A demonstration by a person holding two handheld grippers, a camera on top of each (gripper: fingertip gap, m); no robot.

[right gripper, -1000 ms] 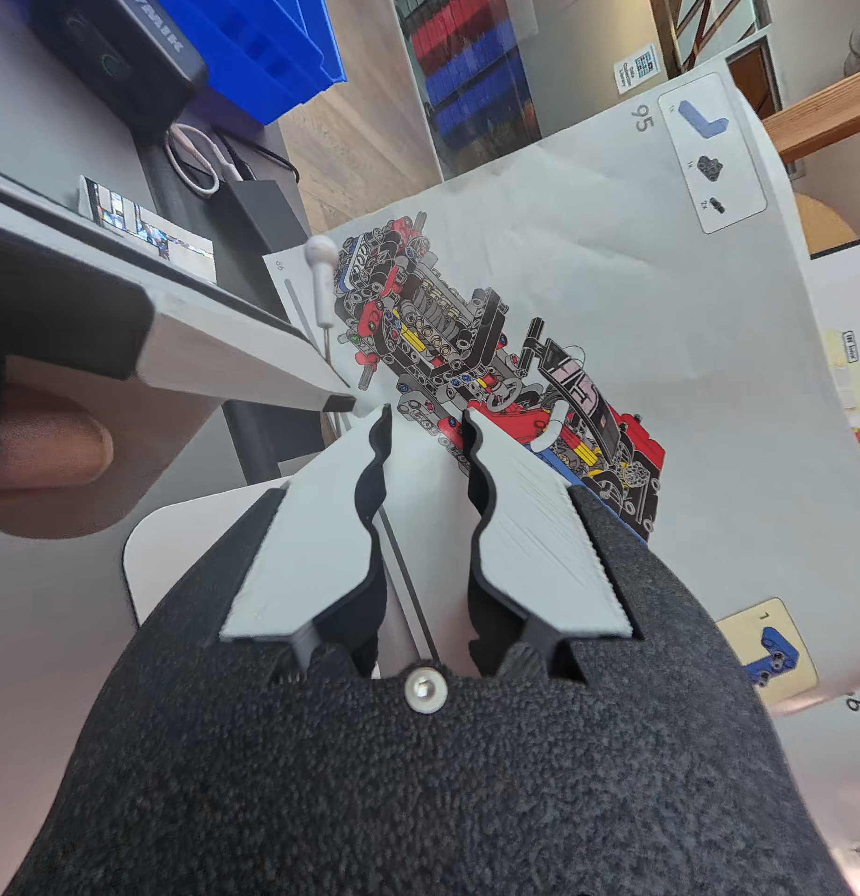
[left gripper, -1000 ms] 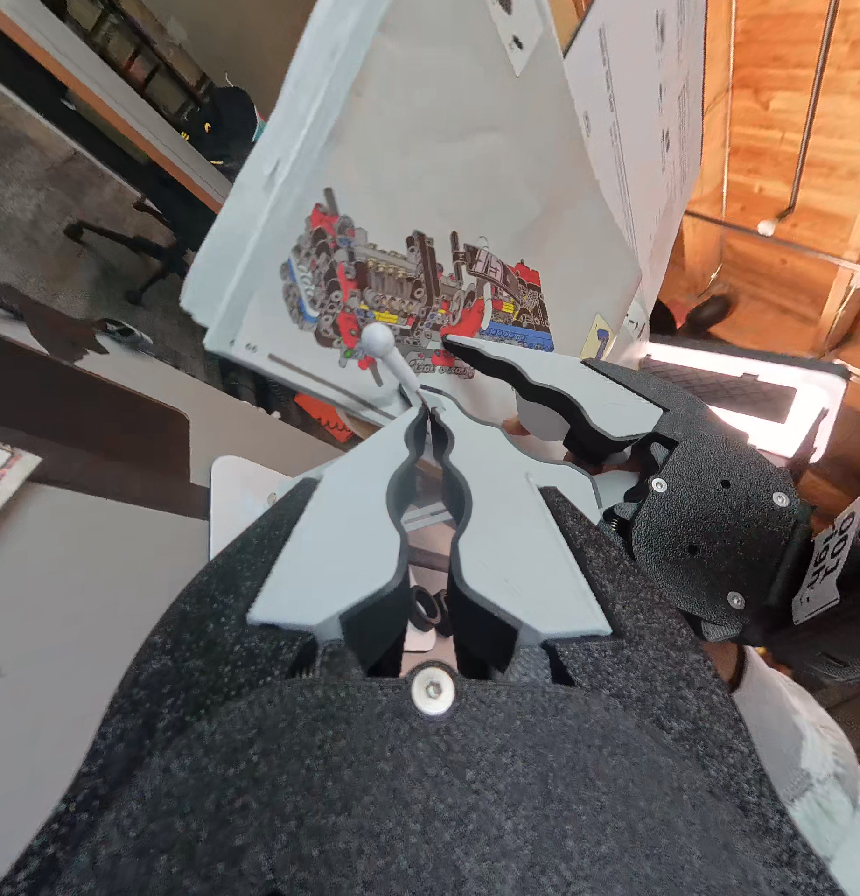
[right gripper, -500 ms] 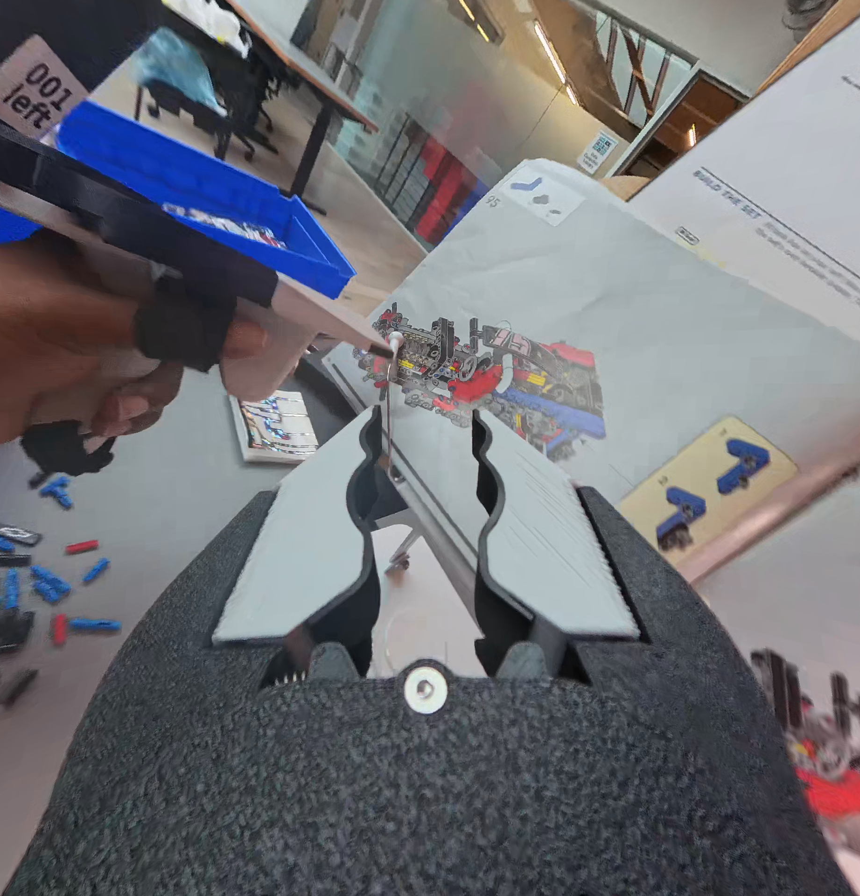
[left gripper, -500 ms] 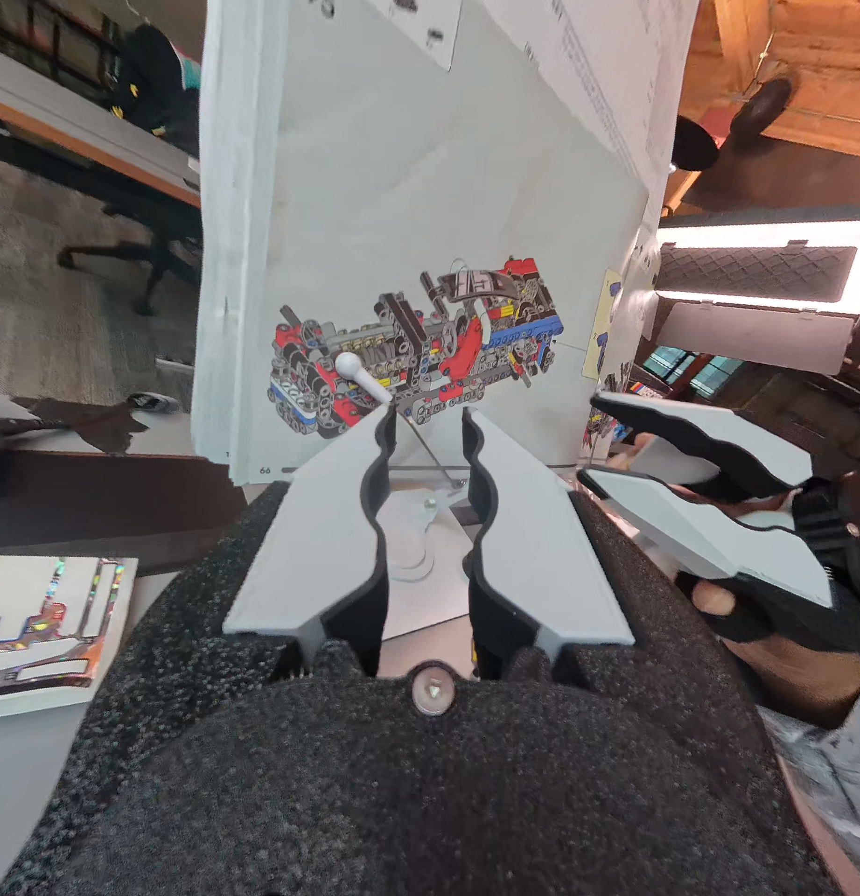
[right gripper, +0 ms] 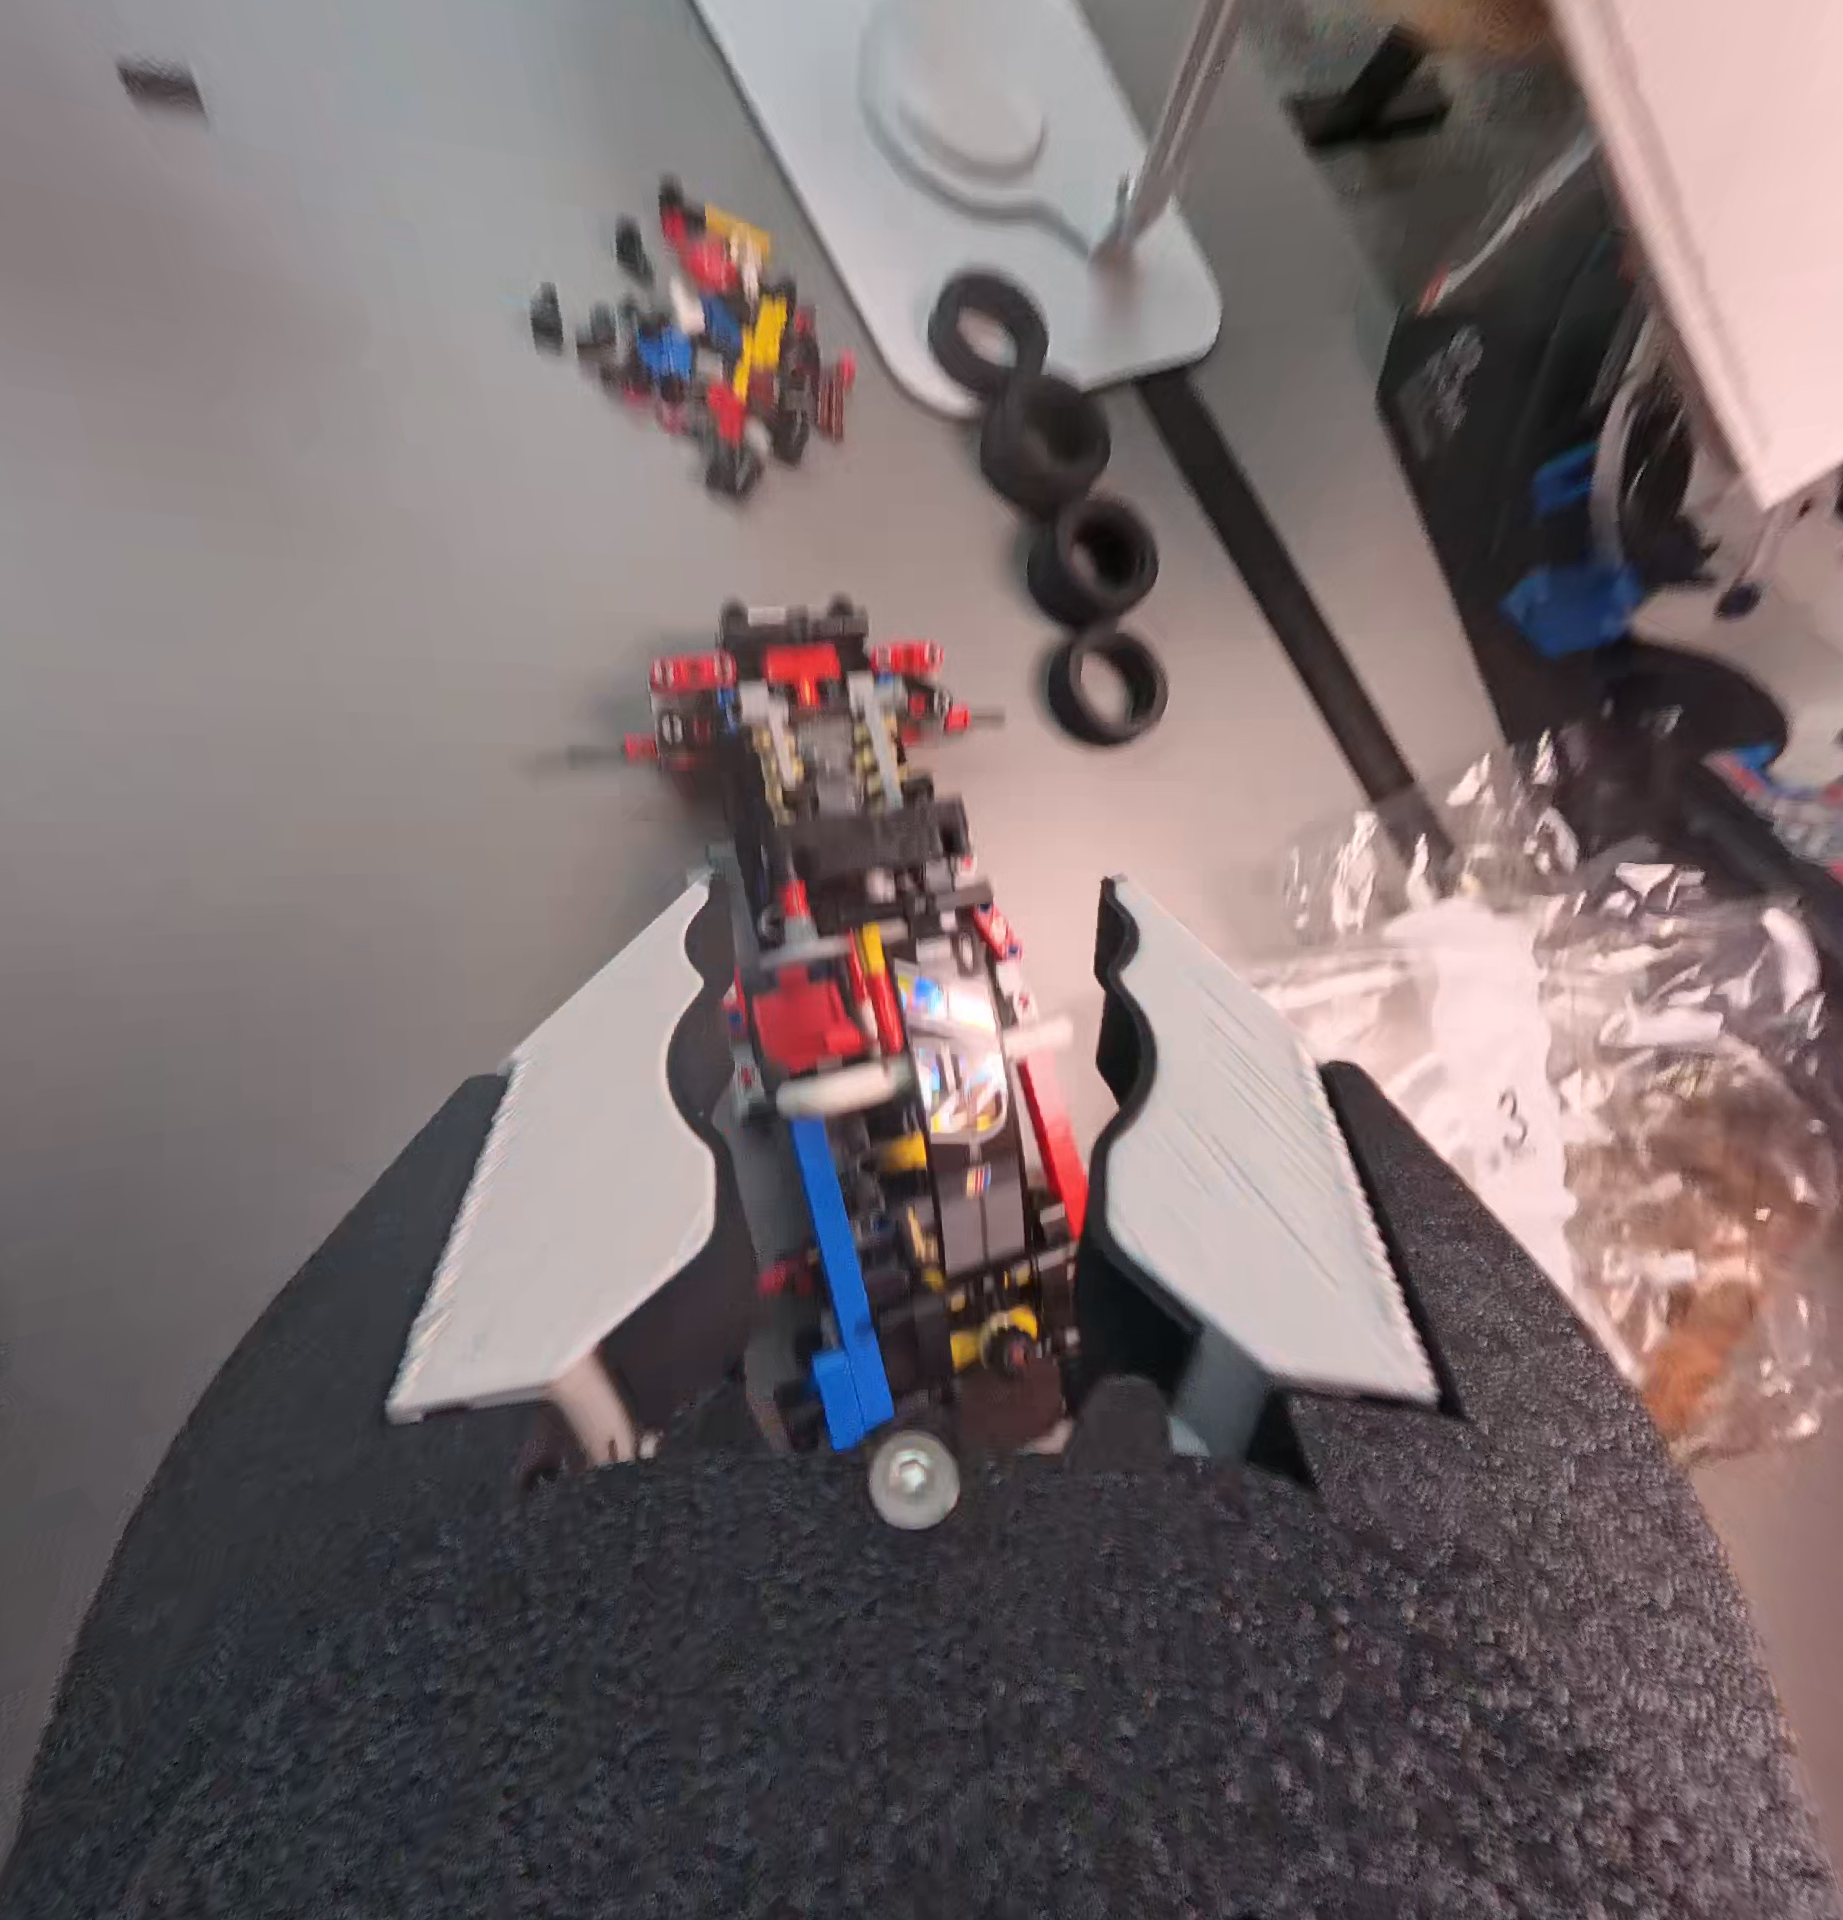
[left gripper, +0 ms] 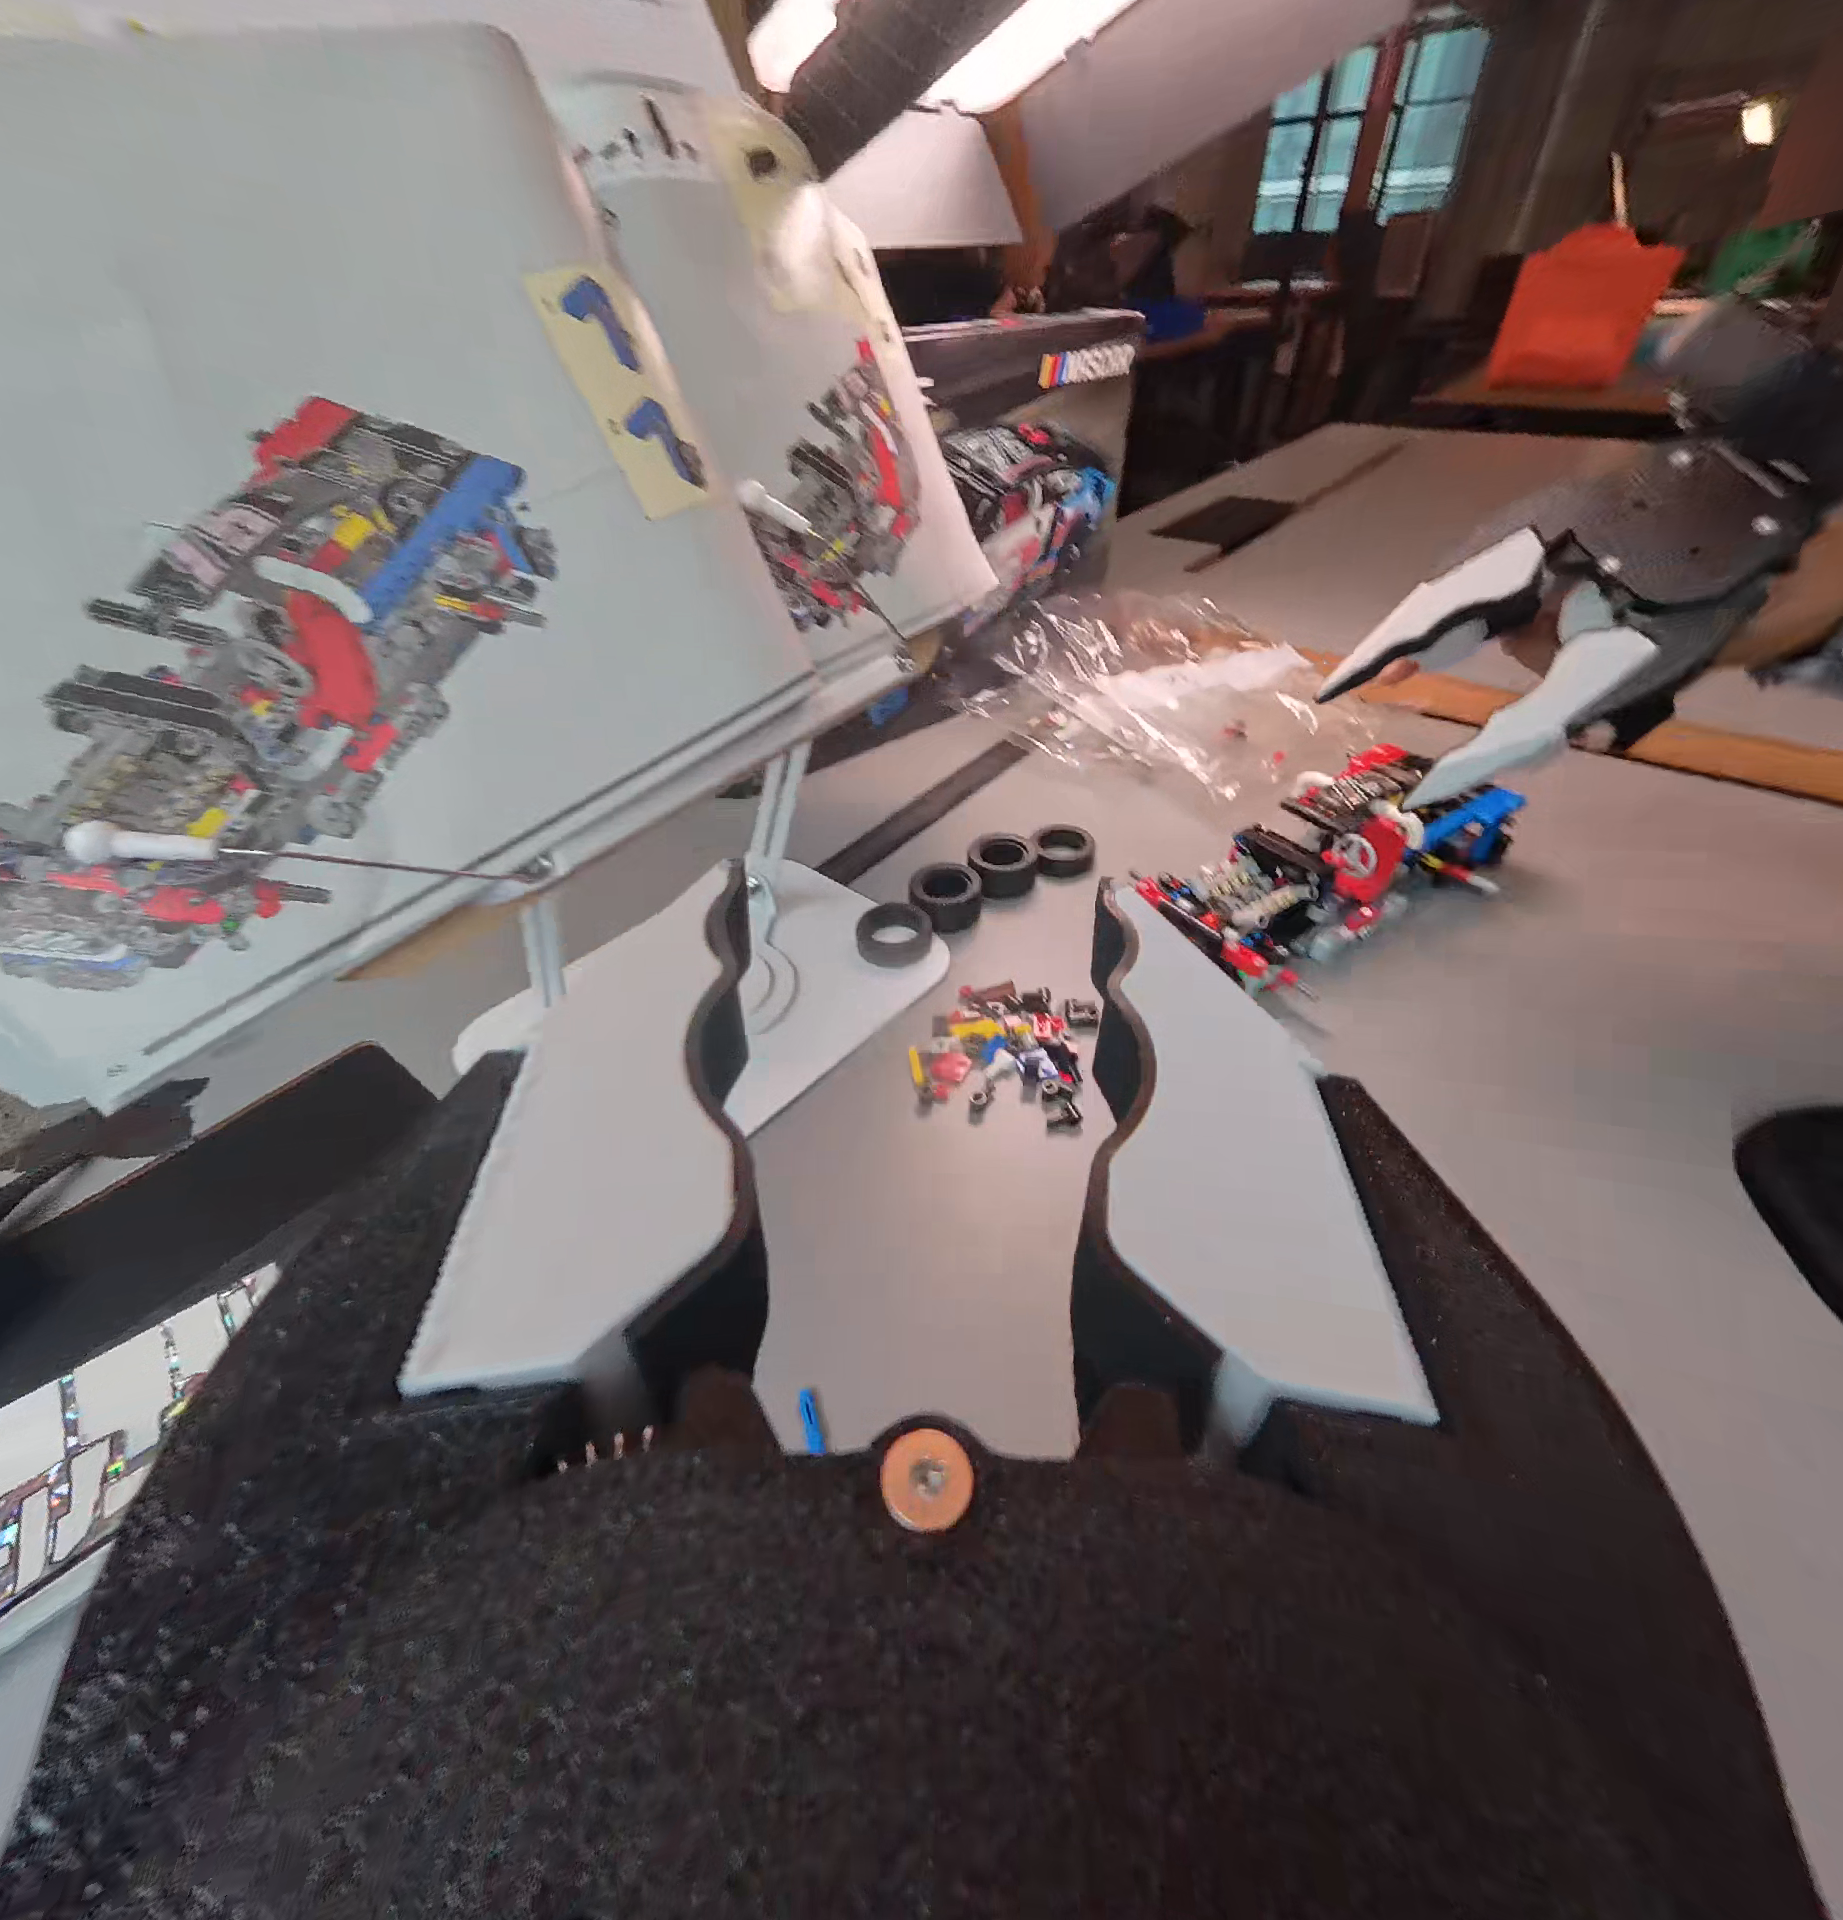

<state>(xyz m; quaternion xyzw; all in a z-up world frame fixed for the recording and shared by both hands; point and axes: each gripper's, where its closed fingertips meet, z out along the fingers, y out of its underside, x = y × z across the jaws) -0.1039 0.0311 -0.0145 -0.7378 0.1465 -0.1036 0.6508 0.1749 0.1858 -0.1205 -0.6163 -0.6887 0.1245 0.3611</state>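
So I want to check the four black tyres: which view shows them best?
The left wrist view: the four black tyres are sharp, in a curved row beside the stand's base plate. The right wrist view shows all four too, but motion-blurred.

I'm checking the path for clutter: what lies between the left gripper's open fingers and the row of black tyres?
In the left wrist view, a small pile of loose bricks lies between the left gripper and the tyres; otherwise bare grey table.
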